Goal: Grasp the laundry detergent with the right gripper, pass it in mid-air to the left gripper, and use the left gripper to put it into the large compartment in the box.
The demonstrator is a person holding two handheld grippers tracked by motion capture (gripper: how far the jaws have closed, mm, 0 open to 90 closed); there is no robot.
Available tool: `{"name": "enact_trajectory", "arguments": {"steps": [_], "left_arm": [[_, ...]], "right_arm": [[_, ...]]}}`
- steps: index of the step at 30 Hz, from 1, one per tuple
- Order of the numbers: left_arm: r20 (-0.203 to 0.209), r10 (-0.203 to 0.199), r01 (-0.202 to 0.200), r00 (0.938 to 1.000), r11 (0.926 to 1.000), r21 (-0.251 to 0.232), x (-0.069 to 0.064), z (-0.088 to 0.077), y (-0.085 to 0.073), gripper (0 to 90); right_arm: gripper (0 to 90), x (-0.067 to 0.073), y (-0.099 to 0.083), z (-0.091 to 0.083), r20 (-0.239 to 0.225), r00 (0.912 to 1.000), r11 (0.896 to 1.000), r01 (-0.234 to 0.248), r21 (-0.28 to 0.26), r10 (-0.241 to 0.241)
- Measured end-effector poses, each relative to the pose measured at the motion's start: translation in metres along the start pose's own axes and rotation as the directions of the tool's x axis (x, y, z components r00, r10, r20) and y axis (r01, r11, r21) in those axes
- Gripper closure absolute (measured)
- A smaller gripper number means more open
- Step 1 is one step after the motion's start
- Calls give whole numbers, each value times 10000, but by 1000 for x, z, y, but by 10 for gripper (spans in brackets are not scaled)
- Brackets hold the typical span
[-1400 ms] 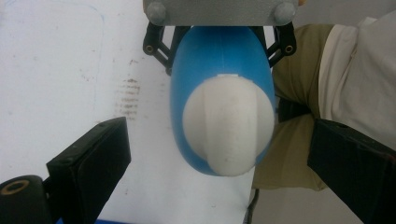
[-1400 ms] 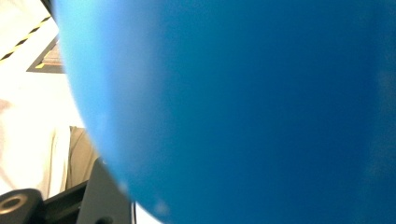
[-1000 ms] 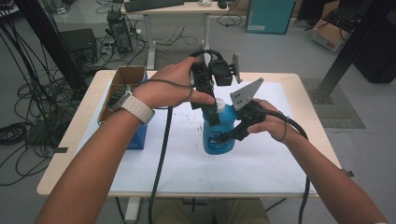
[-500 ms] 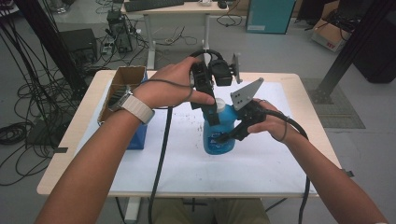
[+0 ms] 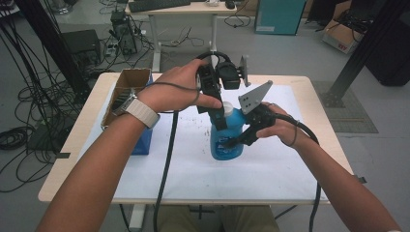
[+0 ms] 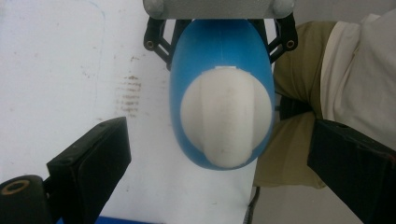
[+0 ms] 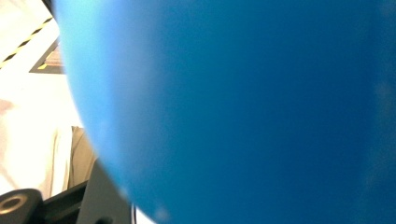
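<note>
Blue bottle (image 5: 227,140) w/ a white cap (image 5: 227,108) stands upright around the middle of the white table mat (image 5: 193,169). It has a label on the near side w/ white print, but it's too small and blurry to read, no brand I can make out. Right gripper (image 5: 237,141) is clamped on the bottle body from the right, jaws on either side of it; in the right gripper view it's a blur of blue right up close. Left gripper (image 6: 219,154) hangs over the cap pointing down, jaws wide apart on either side of it, not touching. Far left on the table there's an open cardboard box (image 5: 128,89) w/ a blue box (image 5: 143,142) near it, no readable text on either.
</note>
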State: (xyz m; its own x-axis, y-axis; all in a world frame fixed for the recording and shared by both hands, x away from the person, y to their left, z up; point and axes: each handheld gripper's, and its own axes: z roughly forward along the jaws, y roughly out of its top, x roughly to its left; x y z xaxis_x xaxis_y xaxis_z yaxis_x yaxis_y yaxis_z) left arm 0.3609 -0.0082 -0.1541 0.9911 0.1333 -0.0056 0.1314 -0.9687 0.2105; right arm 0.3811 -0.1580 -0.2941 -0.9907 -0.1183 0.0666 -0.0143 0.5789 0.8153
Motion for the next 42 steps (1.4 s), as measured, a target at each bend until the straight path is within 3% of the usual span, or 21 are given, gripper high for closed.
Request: {"name": "enact_trajectory", "arguments": {"steps": [42], "left_arm": [[25,43,-43,10000,10000,23,-1,1,-1,65]], "right_arm": [[434,-1,-1,-1,4,10000,10000,-92,-37,92]]}}
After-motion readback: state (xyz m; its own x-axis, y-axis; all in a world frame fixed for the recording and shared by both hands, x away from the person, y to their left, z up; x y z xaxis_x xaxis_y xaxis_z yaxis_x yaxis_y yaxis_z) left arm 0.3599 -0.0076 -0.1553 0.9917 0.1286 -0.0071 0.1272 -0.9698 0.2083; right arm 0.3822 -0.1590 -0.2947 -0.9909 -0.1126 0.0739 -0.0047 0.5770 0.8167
